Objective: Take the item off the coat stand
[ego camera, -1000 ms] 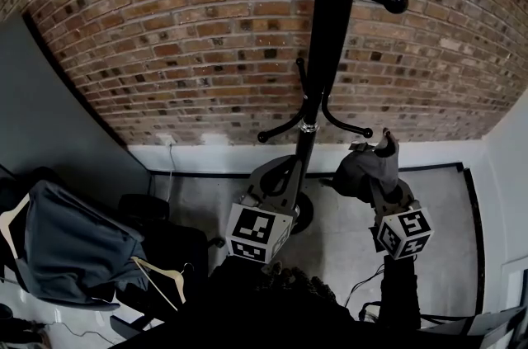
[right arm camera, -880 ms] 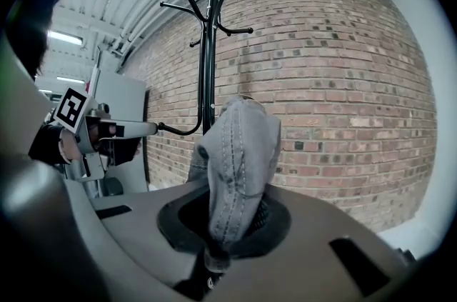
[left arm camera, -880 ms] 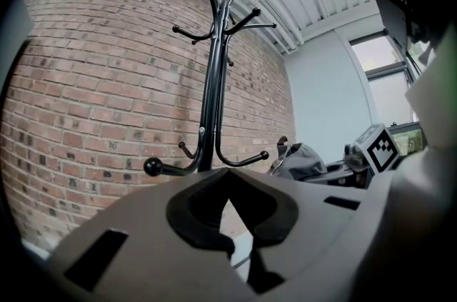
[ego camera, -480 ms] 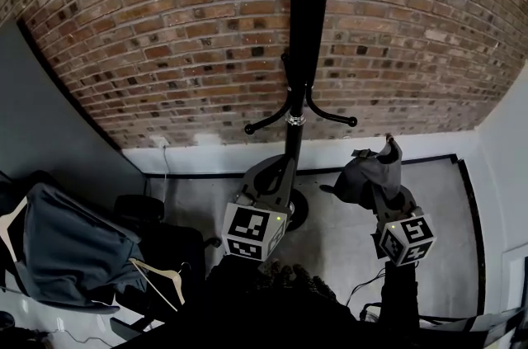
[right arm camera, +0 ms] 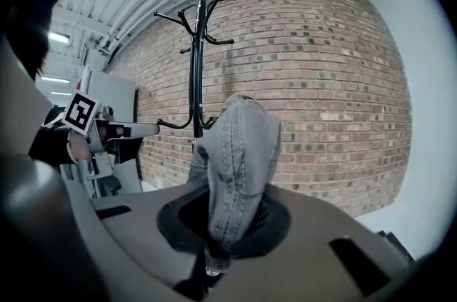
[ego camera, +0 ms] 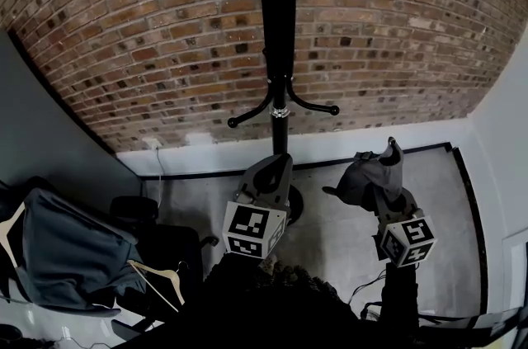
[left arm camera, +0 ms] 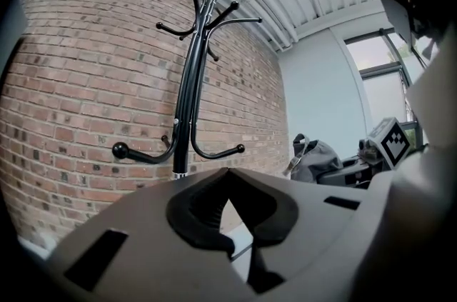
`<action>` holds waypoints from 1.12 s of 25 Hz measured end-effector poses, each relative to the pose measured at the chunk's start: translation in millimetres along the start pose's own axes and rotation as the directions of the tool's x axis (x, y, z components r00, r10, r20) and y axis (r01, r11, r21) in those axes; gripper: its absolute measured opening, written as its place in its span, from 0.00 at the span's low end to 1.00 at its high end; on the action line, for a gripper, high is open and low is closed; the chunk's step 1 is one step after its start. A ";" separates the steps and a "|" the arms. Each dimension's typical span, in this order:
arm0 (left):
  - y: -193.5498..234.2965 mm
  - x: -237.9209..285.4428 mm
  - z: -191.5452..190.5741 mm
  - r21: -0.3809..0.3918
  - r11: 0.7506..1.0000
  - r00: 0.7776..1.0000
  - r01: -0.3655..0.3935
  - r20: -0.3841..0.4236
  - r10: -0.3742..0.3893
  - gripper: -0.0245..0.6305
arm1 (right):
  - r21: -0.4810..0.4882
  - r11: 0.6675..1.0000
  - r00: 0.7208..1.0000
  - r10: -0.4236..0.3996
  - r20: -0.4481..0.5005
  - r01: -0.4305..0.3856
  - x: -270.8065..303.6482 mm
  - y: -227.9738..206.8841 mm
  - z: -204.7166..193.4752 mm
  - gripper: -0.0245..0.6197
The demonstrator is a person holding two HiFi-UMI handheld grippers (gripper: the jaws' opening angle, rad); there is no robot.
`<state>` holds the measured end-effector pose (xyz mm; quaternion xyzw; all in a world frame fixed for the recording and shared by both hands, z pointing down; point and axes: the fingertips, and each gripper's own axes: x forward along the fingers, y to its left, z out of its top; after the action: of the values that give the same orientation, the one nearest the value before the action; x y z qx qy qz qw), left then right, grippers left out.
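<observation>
Right gripper view, closest to me: my right gripper (right arm camera: 227, 222) is pinching the grey denim item (right arm camera: 239, 151), which bunches upright between its jaws. My left gripper (left arm camera: 228, 211) has its jaws pressed together on nothing. Farther off, the black coat stand (ego camera: 279, 50) rises through the middle of the head view, apart from the item at lower right. Behind it is the brick wall (ego camera: 396, 50).

I'm counting one tall black metal coat stand (ego camera: 279, 50) ahead of the left tongs (ego camera: 276, 162), one grey stitched denim garment (ego camera: 367, 178) in the right tongs (ego camera: 386, 195), and two pale wooden hangers (ego camera: 157, 268) (ego camera: 10, 220) left of both.
</observation>
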<state>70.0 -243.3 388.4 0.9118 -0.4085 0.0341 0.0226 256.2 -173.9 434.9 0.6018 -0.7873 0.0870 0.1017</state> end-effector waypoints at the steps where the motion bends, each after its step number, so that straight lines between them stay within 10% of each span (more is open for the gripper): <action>1: -2.1 0.5 -0.1 0.004 1.000 1.000 0.002 0.001 -0.002 0.05 | 0.001 1.000 1.000 -0.002 0.001 0.002 -2.1 -1.4 -0.5 0.07; 28: 4.0 -2.7 -4.1 -0.030 0.999 1.000 -0.026 -0.001 0.026 0.05 | -0.062 0.998 1.000 -0.001 0.016 0.002 -4.1 -0.3 5.8 0.07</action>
<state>65.1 -243.7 392.3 0.9059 -0.4209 0.0287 0.0361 257.2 -171.6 428.2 0.5995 -0.7901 0.0578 0.1141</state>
